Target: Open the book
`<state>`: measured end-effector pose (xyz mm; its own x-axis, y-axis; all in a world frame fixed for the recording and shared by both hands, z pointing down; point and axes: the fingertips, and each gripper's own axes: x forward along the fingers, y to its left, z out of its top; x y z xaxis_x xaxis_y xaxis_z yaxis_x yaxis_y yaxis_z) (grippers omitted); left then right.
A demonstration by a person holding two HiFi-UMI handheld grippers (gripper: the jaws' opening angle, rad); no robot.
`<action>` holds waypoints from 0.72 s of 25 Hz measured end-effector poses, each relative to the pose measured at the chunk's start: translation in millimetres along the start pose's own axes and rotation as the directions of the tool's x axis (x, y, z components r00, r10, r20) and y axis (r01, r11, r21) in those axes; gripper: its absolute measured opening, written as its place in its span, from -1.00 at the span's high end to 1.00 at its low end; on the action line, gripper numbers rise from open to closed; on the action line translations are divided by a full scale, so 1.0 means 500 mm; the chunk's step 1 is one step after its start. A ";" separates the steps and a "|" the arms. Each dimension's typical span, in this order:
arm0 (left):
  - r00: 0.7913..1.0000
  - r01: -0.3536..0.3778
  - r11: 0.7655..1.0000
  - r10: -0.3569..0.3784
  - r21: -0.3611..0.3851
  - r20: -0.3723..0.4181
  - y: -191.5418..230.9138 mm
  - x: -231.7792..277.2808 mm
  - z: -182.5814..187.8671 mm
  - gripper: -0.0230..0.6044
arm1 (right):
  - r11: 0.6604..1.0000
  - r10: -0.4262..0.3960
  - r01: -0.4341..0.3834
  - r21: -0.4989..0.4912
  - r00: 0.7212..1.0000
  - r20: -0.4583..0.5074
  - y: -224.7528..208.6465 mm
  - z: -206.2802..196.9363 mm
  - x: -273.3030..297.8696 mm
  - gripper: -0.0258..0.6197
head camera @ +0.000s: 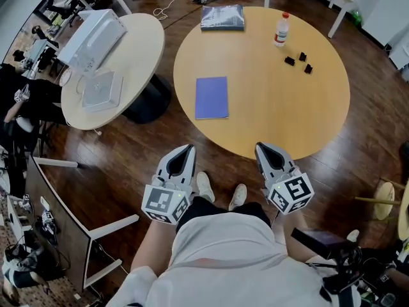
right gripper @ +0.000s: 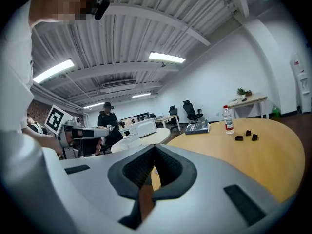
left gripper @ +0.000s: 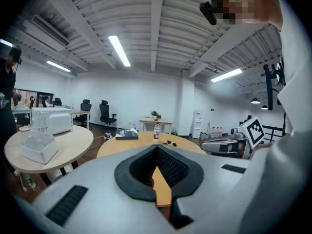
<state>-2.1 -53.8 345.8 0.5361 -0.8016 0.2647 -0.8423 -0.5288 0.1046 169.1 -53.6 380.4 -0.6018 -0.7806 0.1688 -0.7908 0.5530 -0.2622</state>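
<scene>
A thin blue book (head camera: 211, 97) lies closed and flat on the left part of the round wooden table (head camera: 300, 120). Both grippers hang off the near edge of the table, above the floor and short of the book. My left gripper (head camera: 187, 149) points at the table edge below the book, with its jaws together and nothing between them (left gripper: 157, 147). My right gripper (head camera: 261, 147) is level with it to the right, its jaws also meeting at the tip and empty (right gripper: 155, 147). Neither gripper view shows the blue book plainly.
At the table's far side lie a dark thick book (head camera: 222, 17), a plastic bottle (head camera: 281, 29) and three small black pieces (head camera: 299, 61). A second round table (head camera: 137, 56) to the left carries a white appliance (head camera: 92, 34) and a clear container (head camera: 102, 89). People sit at far left (head camera: 19, 101).
</scene>
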 end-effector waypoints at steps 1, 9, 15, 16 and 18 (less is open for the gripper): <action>1.000 0.007 1.000 -0.007 -0.003 -0.004 0.005 0.009 -0.003 0.89 | 1.000 -0.008 0.008 0.002 1.000 -0.002 -0.005 -0.002 0.005 0.94; 0.993 0.113 0.994 -0.113 -0.002 0.014 0.079 0.087 -0.002 0.90 | 0.992 -0.121 0.120 -0.027 0.993 -0.013 -0.027 0.012 0.063 0.94; 0.982 0.187 0.981 -0.188 0.061 0.021 0.214 0.129 0.028 0.89 | 0.979 -0.202 0.201 -0.045 0.979 -0.030 -0.002 0.031 0.172 0.94; 0.980 0.198 0.978 -0.200 0.057 0.019 0.239 0.136 0.028 0.89 | 0.977 -0.209 0.207 -0.047 0.977 -0.038 0.004 0.030 0.194 0.94; 0.977 0.213 0.975 -0.214 0.056 0.012 0.289 0.149 0.024 0.89 | 0.976 -0.213 0.210 -0.056 0.975 -0.056 0.021 0.026 0.236 0.94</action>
<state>-83.1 -193.5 368.9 0.7046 -0.6731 0.2247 -0.7043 -0.7022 0.1046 91.2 -143.5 385.3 -0.4245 -0.8632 0.2734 -0.9047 0.3919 -0.1673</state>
